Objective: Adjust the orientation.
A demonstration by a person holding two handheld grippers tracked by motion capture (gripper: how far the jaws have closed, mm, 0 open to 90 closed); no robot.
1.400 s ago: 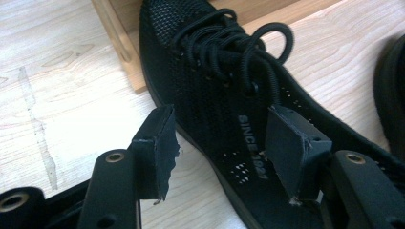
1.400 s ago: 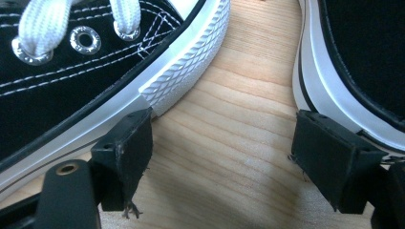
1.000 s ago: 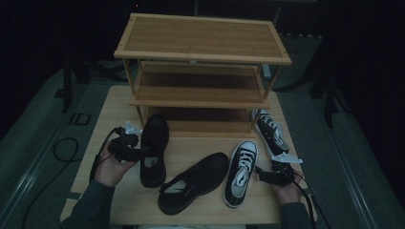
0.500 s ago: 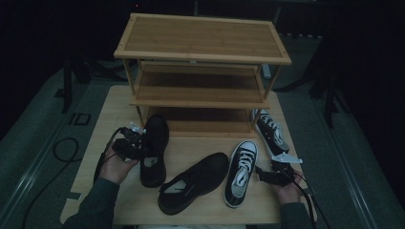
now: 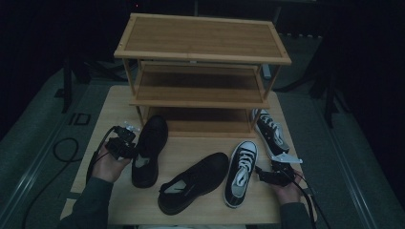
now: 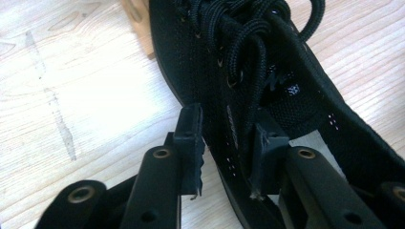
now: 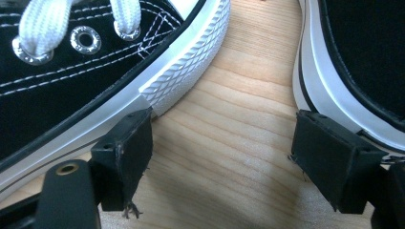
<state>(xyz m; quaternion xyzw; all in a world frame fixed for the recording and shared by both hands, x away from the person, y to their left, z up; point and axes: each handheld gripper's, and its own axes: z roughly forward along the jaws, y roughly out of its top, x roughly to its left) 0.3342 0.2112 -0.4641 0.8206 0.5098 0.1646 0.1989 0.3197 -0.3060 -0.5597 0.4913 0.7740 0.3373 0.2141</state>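
A black lace-up shoe [image 5: 149, 148] lies at the table's left, toe toward the rack. My left gripper [image 5: 130, 143] is at its left side. In the left gripper view the shoe [image 6: 229, 62] has its side wall between my left gripper's [image 6: 227, 143] jaws, one pad outside and one inside the opening. The jaws have just been closing and a small gap remains. My right gripper [image 5: 261, 172] rests open near the front right. In its own view the right gripper [image 7: 222, 148] spans bare wood between one black-and-white sneaker [image 7: 57, 81] and another [image 7: 363, 57].
A three-tier wooden shoe rack [image 5: 200, 52] stands at the back of the table [image 5: 110, 109]. A second black shoe [image 5: 196, 181] lies at an angle in the front middle, a sneaker [image 5: 241, 171] beside it, another sneaker [image 5: 271, 131] by the rack's right leg.
My left gripper has shifted slightly right onto the black shoe's side and its jaws have narrowed around the wall. The right gripper and the other shoes have not moved.
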